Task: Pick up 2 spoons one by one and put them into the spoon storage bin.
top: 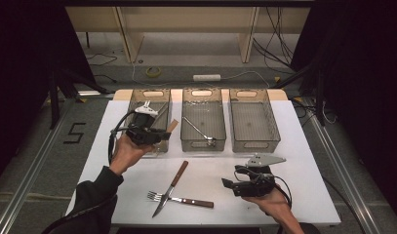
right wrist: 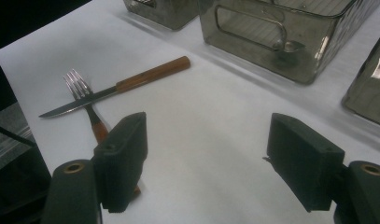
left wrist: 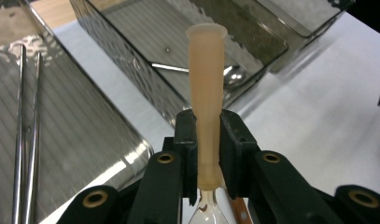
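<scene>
1. High view: left gripper (top: 148, 127) is held over the near end of the left bin (top: 157, 93), with a pale handle tip (top: 172, 126) poking out to its right. Looks like cutlery sorting: three bins in a row at the table's (top: 303, 146) far side, one kind each. The middle bin (top: 202, 91) holds a metal spoon (top: 198, 130); the right bin (top: 250, 92) looks bare. Right gripper (top: 231, 185) hovers low near the table's front, close to the knife (top: 170, 189) and fork (top: 179, 199), which lie crossed, probably next to go.
2. Left gripper view: jaws pinch the pale spoon (left wrist: 207, 84) at its lower handle, bowl hanging below. Two metal rods (left wrist: 26, 126) lie in the bin at left, maybe chopsticks.
3. Right gripper view: jaws spread wide, nothing between them. Knife (right wrist: 117, 88) lies across the fork (right wrist: 82, 95) ahead and to the left.
</scene>
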The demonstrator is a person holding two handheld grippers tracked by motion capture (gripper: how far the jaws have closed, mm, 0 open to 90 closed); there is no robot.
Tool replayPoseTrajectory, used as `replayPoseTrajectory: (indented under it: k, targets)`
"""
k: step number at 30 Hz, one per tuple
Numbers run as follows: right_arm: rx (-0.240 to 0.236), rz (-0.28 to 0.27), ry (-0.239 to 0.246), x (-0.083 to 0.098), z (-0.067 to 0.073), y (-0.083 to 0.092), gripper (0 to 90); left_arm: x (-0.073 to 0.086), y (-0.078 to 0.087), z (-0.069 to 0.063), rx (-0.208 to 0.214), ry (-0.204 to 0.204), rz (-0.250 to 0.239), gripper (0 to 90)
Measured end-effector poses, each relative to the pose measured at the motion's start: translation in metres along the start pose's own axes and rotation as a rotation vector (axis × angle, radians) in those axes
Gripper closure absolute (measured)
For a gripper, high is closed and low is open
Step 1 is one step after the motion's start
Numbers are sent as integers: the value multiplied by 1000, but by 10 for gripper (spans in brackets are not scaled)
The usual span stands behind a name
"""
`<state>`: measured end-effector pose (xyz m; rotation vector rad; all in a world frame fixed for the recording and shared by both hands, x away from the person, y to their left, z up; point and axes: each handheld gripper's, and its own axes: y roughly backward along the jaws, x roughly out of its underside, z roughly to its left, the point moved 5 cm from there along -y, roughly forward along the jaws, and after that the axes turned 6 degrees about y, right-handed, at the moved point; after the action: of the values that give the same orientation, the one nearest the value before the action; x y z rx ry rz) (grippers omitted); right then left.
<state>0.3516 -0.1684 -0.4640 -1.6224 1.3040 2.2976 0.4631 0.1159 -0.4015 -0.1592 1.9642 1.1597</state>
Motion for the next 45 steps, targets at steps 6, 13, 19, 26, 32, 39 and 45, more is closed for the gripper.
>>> replayPoseTrajectory:
  k: [6,13,19,26,32,39,45]
  targets:
    - [1,-7,0,0,0,0,294,-16,-8,1,-3,-3,-27,779]
    - [0,-9,5,0,1,0,294,-33,-19,1,-8,-14,-46,779]
    - [-4,-9,4,-1,1,0,293,-47,-30,-2,-5,-8,-62,778]
    - [-4,-14,4,-1,0,1,294,-60,-44,-6,11,11,-74,778]
    - [-4,-13,7,0,0,2,294,-68,-56,-7,13,27,-71,778]
    - [-9,-14,7,0,0,1,294,-75,-70,-5,2,43,-66,778]
    - [-8,-13,4,0,0,1,294,-77,-81,-5,1,60,-58,776]
